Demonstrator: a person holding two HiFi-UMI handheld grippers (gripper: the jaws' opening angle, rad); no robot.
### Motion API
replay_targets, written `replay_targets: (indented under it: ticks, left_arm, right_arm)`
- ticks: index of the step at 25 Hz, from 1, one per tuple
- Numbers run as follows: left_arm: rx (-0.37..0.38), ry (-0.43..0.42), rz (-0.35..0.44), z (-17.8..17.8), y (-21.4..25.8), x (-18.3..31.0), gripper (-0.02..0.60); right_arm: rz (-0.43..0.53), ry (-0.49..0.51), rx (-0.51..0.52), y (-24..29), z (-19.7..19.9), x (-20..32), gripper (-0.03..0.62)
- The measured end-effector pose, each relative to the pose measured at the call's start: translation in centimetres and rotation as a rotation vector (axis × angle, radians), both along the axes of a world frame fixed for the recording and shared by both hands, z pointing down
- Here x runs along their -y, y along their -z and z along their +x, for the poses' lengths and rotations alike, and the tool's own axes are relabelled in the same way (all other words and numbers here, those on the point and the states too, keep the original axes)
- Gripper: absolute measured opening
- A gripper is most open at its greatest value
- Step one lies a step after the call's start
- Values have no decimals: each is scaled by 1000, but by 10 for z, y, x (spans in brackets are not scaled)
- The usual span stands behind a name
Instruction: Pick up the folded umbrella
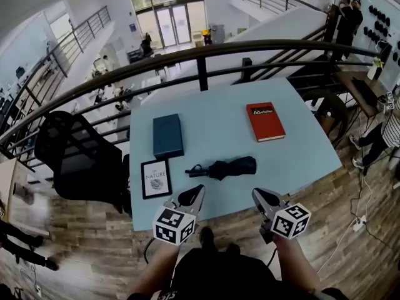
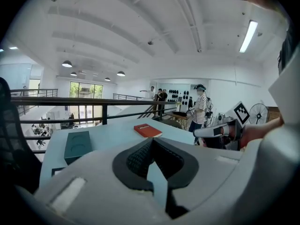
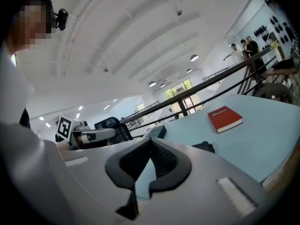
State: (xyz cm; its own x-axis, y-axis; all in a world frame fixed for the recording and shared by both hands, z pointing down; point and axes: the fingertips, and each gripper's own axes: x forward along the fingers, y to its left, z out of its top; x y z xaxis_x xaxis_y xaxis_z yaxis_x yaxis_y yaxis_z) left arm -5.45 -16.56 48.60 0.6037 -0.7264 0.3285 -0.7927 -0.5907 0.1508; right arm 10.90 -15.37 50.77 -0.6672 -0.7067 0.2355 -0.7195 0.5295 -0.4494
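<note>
While both forearms are reaching forward from the person's body, the left gripper (image 1: 199, 189) and the right gripper (image 1: 257, 194) are hovering side by side, each pointing slightly downward across the light blue table (image 1: 212, 120). Each gripper's own view is showing its jaws pressed together at the tips, with nothing pinched between them.

The folded umbrella (image 1: 228, 167), black, is lying crosswise on the tabletop just ahead of both grippers, its thicker end toward the right gripper and its narrower end toward the left one. In the right gripper view it is showing just past the right jaw (image 3: 204, 146).

The table's near edge is running beneath the jaw tips, so the gripper bodies are hanging out over the wooden floor (image 1: 81, 242). A framed print (image 1: 155, 178) is sitting just left of the left gripper, with a teal book (image 1: 168, 135) beyond it. A red book (image 1: 265, 121) is lying well ahead of the right gripper, leaving bare tabletop between it and the umbrella and more to the right. A black railing (image 1: 200, 52) is closing off the far edge, and a black office chair (image 1: 75, 155) is standing well left of the left gripper.
</note>
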Motion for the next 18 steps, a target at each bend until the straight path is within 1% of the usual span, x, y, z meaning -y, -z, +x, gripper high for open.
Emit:
replay_targets:
  ticks: [5, 8, 10, 12, 15, 18]
  left_arm:
    - [-23, -28, 24, -27, 1, 43, 6]
    - [-11, -48, 37, -41, -4, 67, 6]
    - [5, -65, 36, -47, -9, 81, 6]
    - [19, -88, 24, -47, -15, 91, 6]
    - [37, -132, 0, -38, -24, 104, 6]
    - [55, -170, -28, -24, -35, 119, 6]
  right_arm:
    - [28, -27, -44, 12, -25, 40, 2]
    - [38, -28, -50, 12, -47, 53, 2]
    - [25, -19, -50, 5, -60, 57, 2]
    - [-9, -18, -54, -6, -66, 60, 2]
    - [-59, -34, -50, -19, -63, 69, 2]
    - [-74, -49, -48, -22, -53, 84, 2]
